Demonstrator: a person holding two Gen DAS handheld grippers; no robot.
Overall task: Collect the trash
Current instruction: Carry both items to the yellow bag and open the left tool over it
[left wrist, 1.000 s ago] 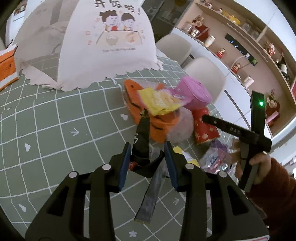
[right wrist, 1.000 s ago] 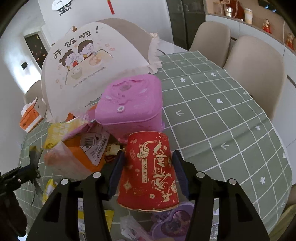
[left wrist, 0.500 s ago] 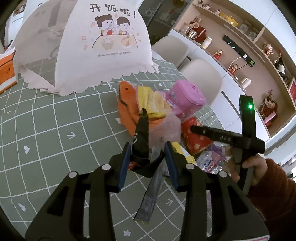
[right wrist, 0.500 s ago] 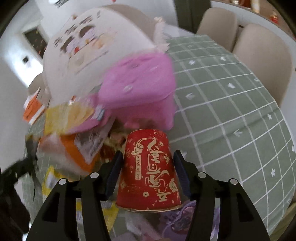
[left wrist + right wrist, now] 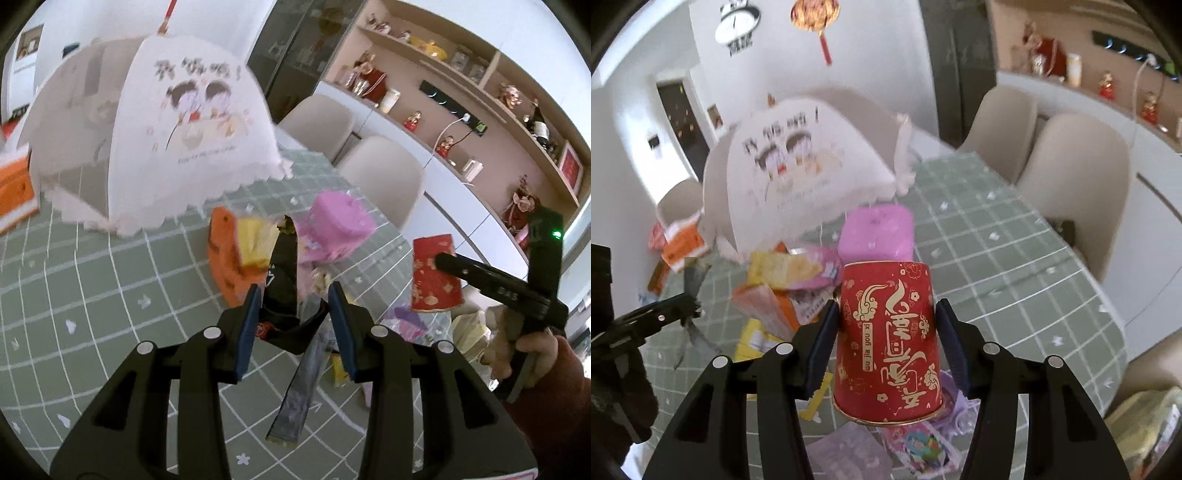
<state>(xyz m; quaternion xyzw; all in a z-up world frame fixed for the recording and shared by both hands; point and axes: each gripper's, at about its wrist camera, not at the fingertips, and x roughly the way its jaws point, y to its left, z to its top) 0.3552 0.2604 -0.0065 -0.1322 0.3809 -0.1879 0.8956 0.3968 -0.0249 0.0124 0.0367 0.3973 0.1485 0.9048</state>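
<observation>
Red cup [image 5: 888,341] clamped between right tongs [image 5: 886,332].

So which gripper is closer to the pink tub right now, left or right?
Right, as far as the angles show. The right gripper, clamping the red paper cup, sits just before the pink tub; the left gripper, holding a black wrapper, looks slightly farther.

On the tabletop [image 5: 1015,266] the food cover [image 5: 812,173] stands at the back. The bin [image 5: 875,232] is just before it, with a pile of wrappers [image 5: 786,280] at its left. Two chairs [image 5: 1071,177] stand behind the tabletop at the right.
</observation>
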